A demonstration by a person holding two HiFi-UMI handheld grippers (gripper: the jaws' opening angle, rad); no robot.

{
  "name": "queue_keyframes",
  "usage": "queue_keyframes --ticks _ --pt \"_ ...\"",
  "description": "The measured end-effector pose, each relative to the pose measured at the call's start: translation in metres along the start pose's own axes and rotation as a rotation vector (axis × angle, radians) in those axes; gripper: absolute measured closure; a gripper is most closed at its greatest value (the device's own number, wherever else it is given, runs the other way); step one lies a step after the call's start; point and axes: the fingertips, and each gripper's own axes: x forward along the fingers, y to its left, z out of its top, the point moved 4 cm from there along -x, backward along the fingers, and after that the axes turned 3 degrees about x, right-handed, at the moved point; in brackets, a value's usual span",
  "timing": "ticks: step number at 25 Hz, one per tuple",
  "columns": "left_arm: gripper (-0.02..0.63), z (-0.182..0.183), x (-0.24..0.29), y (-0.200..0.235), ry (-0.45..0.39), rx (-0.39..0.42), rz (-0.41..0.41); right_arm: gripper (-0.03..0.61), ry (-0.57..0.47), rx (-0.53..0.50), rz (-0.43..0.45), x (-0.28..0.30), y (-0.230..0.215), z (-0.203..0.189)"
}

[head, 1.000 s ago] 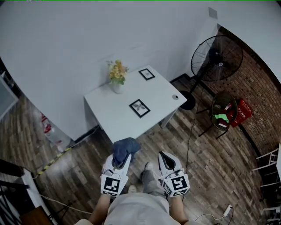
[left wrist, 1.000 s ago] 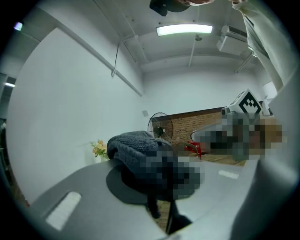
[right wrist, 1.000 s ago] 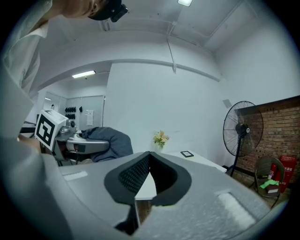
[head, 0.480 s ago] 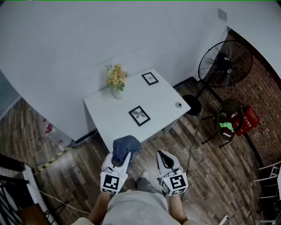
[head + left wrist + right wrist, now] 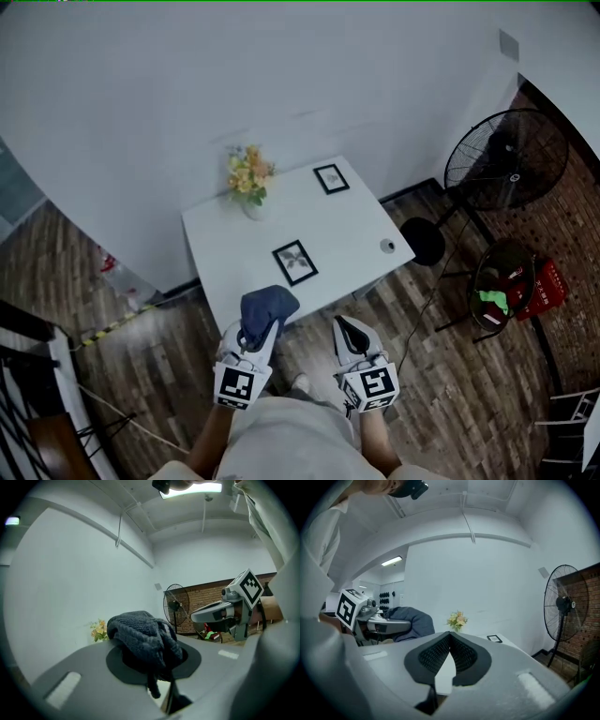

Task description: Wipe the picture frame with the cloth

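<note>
- Since a second ago the white table (image 5: 347, 220) has slid lower and nearer in the head view, and the standing fan (image 5: 506, 159) has shifted toward the right edge; your two grippers hold about the same places at the bottom.
- Your left gripper (image 5: 256, 339) is clamped on the dark blue cloth (image 5: 268, 307), which bunches up above its jaws and, in the head view, overlaps the table's near edge.
- Your right gripper (image 5: 347, 328) has its jaws pressed together at the tips, with nothing between them, and it sits just beside the left one, over the wooden floor (image 5: 450, 356).
- You have the picture frame (image 5: 294, 262) lying flat on the table, just beyond the cloth and not touched by it.
- Farther back, a second frame (image 5: 331, 178) lies near the far corner, and a vase of flowers (image 5: 248, 183) stands by the wall.
</note>
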Motion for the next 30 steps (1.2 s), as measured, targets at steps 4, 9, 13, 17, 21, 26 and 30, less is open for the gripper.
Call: queue_keyframes --ticks 4,9,13,17,21,26,30 --pt "0.526 -0.003 0.021 -0.006 0.036 -0.004 0.014 0.574 0.013 0.006 0.036 0.014 -0.021 -0.004" --pt "0.526 -0.006 0.04 -0.003 0.041 0.003 0.036 0.574 0.02 0.017 0.058 0.03 -0.037 -0.008" --pt "0.526 -0.008 0.054 -0.001 0.037 0.002 0.042 0.574 0.025 0.008 0.07 0.041 -0.047 -0.01" --pt "0.526 -0.013 0.07 0.005 0.037 0.0 0.04 0.574 0.024 -0.004 0.079 0.056 -0.055 -0.011" --pt "0.526 -0.022 0.087 0.014 0.043 -0.014 0.046 0.572 0.034 -0.03 0.107 0.073 -0.06 -0.014" --pt "0.526 -0.029 0.113 0.031 0.047 -0.03 0.041 0.573 0.065 -0.021 0.108 0.101 -0.076 -0.017" --pt "0.526 -0.037 0.136 0.049 0.083 -0.033 0.029 0.574 0.106 -0.014 0.107 0.126 -0.09 -0.02"
